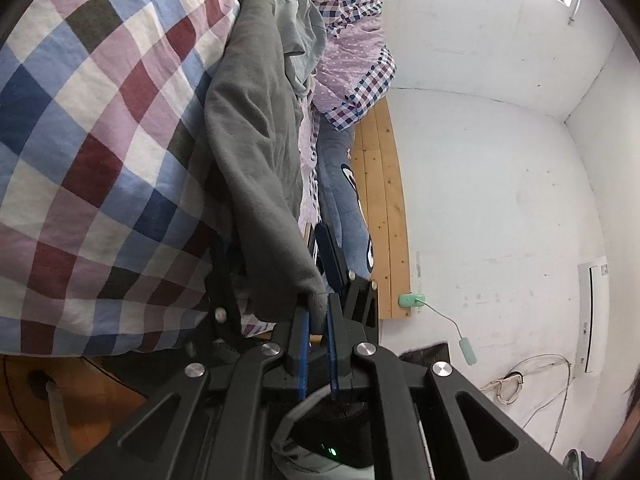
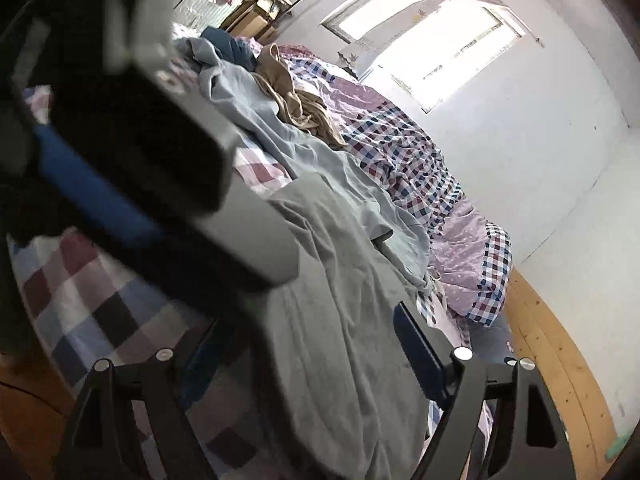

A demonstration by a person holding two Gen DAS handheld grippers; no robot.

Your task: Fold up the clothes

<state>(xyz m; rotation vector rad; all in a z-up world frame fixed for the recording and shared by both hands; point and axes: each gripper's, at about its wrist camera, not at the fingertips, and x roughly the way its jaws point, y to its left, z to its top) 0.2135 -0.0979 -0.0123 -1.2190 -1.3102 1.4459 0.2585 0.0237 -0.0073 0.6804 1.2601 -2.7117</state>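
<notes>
Your left gripper (image 1: 318, 312) is clamped on a corner of the grey garment (image 1: 256, 128) lying across the checked bedsheet (image 1: 92, 120). Your right gripper (image 2: 304, 344) stands wide open, the grey cloth between its fingers (image 2: 416, 340) but not pinched.

Showing matt, fleecy grey cloth in the garment (image 1: 256, 128), slightly napped. Lying over soft woven checked cotton of the bedsheet (image 1: 92, 152). Looking smooth and pale on the grey-green garment (image 2: 320, 184). Gleaming as bare planed wood in the bed frame (image 1: 384, 208). Reading as matt black plastic with shiny metal screws on the left gripper (image 1: 318, 320).
</notes>
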